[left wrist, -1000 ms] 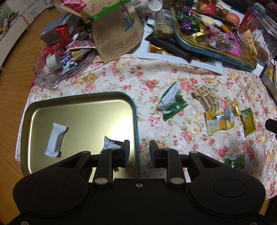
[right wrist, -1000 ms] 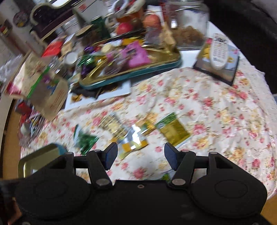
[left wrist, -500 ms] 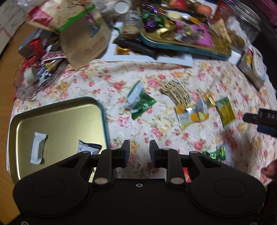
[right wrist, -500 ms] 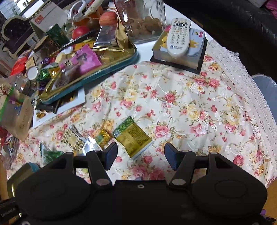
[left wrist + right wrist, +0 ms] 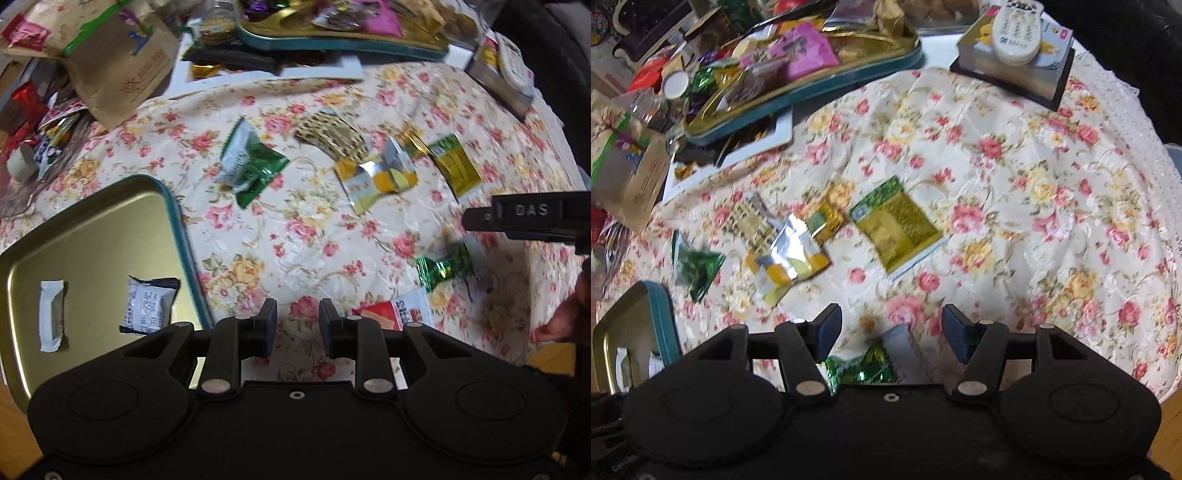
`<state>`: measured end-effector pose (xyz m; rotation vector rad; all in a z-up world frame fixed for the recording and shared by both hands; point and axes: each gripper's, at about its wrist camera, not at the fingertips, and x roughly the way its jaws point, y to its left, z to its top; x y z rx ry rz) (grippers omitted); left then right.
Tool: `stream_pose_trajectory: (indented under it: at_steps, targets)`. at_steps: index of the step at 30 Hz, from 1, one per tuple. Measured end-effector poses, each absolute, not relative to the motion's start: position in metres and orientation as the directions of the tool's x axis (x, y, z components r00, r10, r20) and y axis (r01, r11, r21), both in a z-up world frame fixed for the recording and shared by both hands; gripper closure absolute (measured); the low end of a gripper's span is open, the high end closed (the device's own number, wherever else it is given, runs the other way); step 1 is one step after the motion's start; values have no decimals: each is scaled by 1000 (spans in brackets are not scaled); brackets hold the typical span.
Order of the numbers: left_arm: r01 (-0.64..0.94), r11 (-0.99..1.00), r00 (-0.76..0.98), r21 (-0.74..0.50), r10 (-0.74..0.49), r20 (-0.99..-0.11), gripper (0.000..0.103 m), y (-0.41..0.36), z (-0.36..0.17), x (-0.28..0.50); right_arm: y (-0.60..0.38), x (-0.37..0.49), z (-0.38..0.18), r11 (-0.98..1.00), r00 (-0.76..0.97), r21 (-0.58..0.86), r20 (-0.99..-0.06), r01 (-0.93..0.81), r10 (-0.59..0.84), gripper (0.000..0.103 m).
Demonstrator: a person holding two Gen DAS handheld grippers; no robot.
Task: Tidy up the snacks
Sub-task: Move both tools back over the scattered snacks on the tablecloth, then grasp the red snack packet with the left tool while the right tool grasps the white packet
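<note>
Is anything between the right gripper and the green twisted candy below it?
Nothing visible: the right gripper is open over the green candy, with only bare tablecloth around; a red-and-white packet lies beside it.

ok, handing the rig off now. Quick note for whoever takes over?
Left gripper: empty, jaws slightly apart, over the cloth beside the gold tray.
Right gripper: open, empty, above the green candy.
Done: two packets in the tray, white and dark-edged.
Left on the cloth: green-white pack, patterned pack, silver-yellow pack, small gold piece, green-gold sachet, green candy, red-white pack.
Likely next: right closes on the green candy.
</note>
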<state>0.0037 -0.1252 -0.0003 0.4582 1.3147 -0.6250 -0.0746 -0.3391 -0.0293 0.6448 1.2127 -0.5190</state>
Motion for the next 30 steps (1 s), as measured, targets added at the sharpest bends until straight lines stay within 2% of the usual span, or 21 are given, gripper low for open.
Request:
stream_pose_trajectory:
  at_steps: [5, 10, 15, 26, 30]
  targets:
    - [767, 640, 104, -51, -203, -974, 68, -131, -8, -21, -326, -77, -36, 767, 247, 151, -969, 624, -11, 40]
    - [926, 376, 159, 41, -286, -945, 68, -143, -12, -61, -328, -81, -40, 765, 223, 145, -975, 628, 3, 40]
    - [977, 196, 146, 83, -337, -930, 68, -146, -27, -83, -333, -86, -30, 749, 250, 172, -968, 640, 9, 40]
    - [988, 122, 137, 98, -381, -914, 66, -149, -36, -87, -340, -94, -17, 732, 285, 216, -958, 646, 30, 40]
    - [974, 209, 158, 86, -356, -921, 66, -162, -39, -77, -343, -100, -20, 724, 281, 206, -960, 658, 17, 40]
